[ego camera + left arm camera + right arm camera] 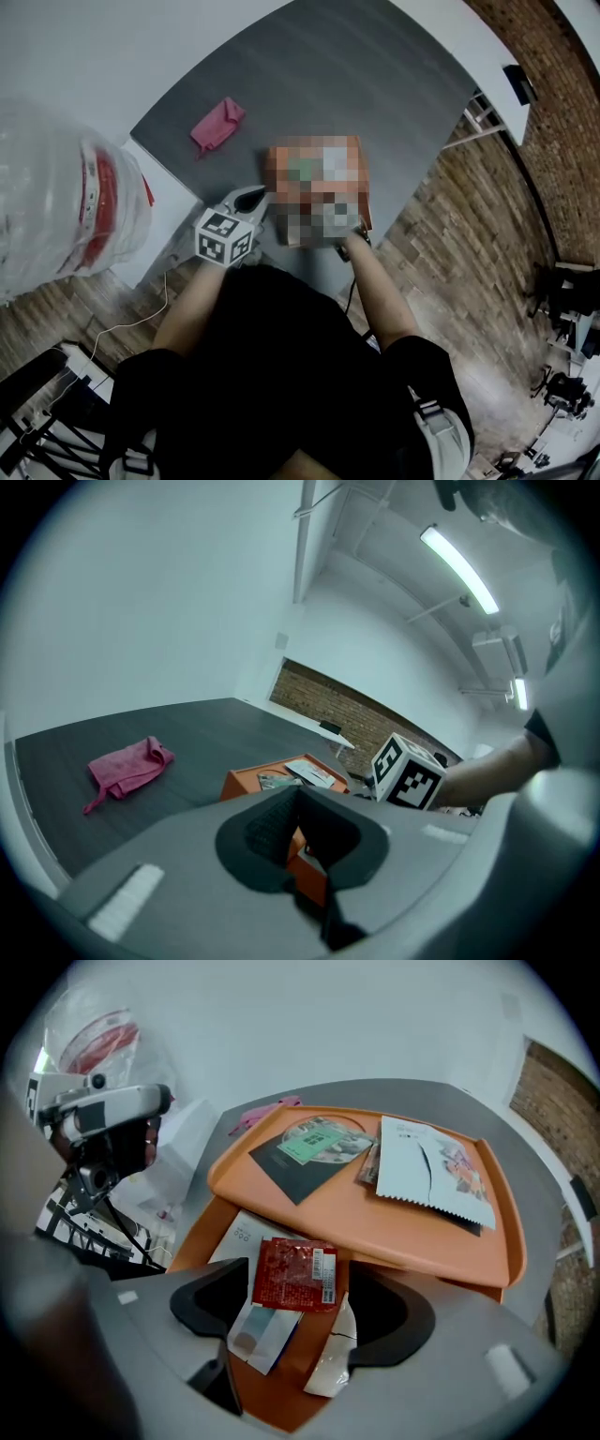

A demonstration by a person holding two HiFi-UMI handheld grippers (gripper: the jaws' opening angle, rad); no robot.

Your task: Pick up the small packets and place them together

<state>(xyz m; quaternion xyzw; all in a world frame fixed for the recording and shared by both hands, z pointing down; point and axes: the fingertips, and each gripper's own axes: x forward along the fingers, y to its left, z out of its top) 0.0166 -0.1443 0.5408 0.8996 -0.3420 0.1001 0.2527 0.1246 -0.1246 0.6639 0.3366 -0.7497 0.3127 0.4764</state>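
Cool, even light falls from long white fluorescent ceiling tubes point(459, 569). Fisheye bending and dark vignetting ring both gripper views.

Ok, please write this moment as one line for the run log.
left claw: shut, nothing held | right claw: open, red packet between jaws | red packet: lying on other packets, orange box

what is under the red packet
A white and blue packet and a white card stick out from under the red packet; whatever else it covers is hidden.
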